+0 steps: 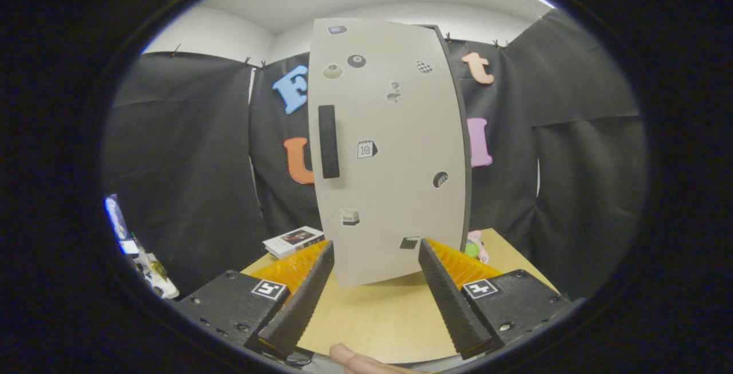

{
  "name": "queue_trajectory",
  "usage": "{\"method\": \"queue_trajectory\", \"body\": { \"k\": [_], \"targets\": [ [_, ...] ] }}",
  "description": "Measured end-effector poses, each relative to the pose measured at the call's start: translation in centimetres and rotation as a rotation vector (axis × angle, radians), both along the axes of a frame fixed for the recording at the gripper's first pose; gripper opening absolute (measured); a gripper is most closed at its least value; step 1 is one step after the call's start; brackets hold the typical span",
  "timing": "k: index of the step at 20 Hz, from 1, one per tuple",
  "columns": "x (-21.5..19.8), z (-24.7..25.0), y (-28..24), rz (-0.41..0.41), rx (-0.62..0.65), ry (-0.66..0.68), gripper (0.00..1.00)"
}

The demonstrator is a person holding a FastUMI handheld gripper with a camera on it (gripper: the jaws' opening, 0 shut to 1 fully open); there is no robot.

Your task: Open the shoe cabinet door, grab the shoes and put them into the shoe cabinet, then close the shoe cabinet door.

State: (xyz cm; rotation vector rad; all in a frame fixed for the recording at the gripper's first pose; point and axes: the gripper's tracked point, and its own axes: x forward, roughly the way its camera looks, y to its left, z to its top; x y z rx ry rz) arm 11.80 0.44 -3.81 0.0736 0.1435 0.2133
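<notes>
Fingers of the gripper [375,265] stand apart, empty, facing the shut shoe cabinet door [395,150] mid-table [372,317]. Whether shoes are inside, I cannot tell; any pull belongs on the handle [328,141].

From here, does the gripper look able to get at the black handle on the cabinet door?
Probably yes. The gripper is open, and the handle sits beyond its fingers, up the door, with nothing in between.

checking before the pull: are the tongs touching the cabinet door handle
Apart. In the gripper view the open tongs sit low before the cabinet door, while the black handle is well above the fingertips, with bare door between.
</notes>
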Motion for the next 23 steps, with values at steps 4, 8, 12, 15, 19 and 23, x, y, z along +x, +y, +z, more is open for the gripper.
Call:
{"method": "queue_trajectory", "body": {
  "k": [4,8,12,15,19,23],
  "targets": [
    [-1.1,1.4,-3.3,-0.085,-0.001,-0.043,0.97],
    [-3.1,1.1,-3.5,-0.041,0.013,-0.04,0.97],
    [-4.8,3.8,-4.9,-0.081,0.011,-0.123,0.97],
    [-5.9,3.9,-5.0,-0.107,0.004,-0.142,0.97],
    [-6.5,3.8,-4.1,-0.066,0.006,-0.143,0.97],
    [-6.4,3.9,-4.6,-0.068,0.005,-0.144,0.97]
  ]
}}
